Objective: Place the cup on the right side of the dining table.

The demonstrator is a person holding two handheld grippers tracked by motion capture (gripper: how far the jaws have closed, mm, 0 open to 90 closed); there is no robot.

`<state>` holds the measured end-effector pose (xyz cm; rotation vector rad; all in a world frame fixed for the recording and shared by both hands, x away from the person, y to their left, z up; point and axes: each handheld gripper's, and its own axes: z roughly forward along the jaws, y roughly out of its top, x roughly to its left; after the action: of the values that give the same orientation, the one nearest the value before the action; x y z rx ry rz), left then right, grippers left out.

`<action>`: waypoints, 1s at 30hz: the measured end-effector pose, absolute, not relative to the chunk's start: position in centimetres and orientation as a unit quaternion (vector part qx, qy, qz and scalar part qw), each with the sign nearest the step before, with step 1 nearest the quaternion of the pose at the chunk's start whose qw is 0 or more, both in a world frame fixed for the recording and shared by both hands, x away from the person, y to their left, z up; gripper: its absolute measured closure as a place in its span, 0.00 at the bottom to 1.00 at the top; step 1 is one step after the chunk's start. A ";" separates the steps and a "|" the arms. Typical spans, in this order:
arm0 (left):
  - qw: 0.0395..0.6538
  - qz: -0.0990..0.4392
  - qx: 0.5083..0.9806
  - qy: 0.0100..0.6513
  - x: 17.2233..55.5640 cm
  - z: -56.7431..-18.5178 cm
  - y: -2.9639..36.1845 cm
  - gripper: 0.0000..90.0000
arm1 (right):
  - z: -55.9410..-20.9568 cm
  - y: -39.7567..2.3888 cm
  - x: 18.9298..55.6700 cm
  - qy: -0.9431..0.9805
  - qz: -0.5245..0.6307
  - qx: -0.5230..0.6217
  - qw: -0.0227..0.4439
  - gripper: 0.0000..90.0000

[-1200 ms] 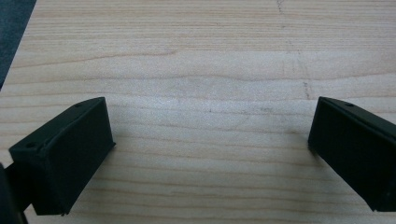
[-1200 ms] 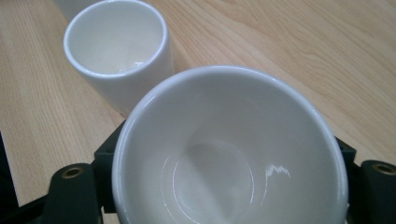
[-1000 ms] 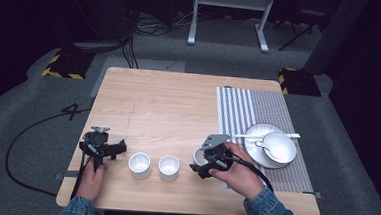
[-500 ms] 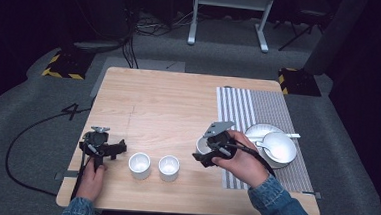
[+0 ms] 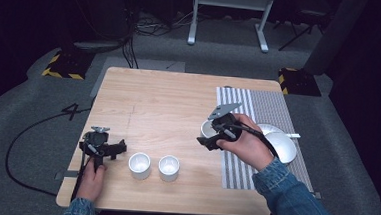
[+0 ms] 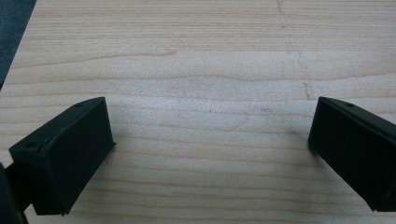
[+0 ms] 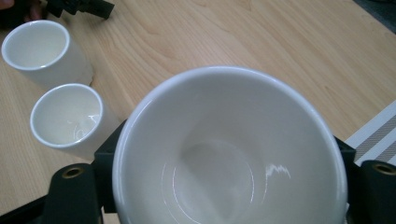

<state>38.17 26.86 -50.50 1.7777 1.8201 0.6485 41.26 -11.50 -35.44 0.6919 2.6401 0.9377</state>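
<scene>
Where the high view looks down on the wooden table (image 5: 168,106), the holdings stand as follows.

Right gripper (image 5: 210,137): right of centre in the high view, held in the person's right hand (image 5: 244,143), a denim sleeve (image 5: 293,199) running off to the lower right. Its jaws are clenched on a white bowl (image 7: 229,149); in the right gripper view the bowl takes up the lower centre of the frame, open side up and empty, with a black jaw at either flank. In the high view the bowl (image 5: 208,128) sits at the left edge of the striped mat (image 5: 259,104); whether it touches the table cannot be told.

Left gripper (image 5: 118,149): lower left of the high view, held in the left hand (image 5: 91,179). In the left gripper view its jaws stand wide apart at the lower corners with bare wood between them, grasping nothing.

Two small white cups (image 5: 139,165) (image 5: 169,168): side by side, lower centre of the high view, just right of the left gripper; both upright and empty, seen again at the upper left of the right gripper view.

White dishes (image 5: 281,145): on the striped mat, right of the right hand, partly hidden.
</scene>
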 end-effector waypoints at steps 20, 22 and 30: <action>0.254 0.238 0.655 0.671 38.3 -50.5 26.9 0.00 | -32.6 -11.9 46.5 0.891 0.323 0.284 0.146 0.30; 0.254 0.239 0.655 0.671 38.3 -50.5 26.9 0.00 | -32.5 -12.1 47.2 0.889 0.321 0.290 0.148 0.30; 0.254 0.239 0.655 0.671 38.3 -50.5 26.9 0.00 | -32.8 -13.5 50.0 0.880 0.308 0.326 0.153 0.30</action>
<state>38.30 26.88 -50.48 1.7785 1.8221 0.6484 50.01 -13.54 -32.78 0.9352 2.5247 0.8844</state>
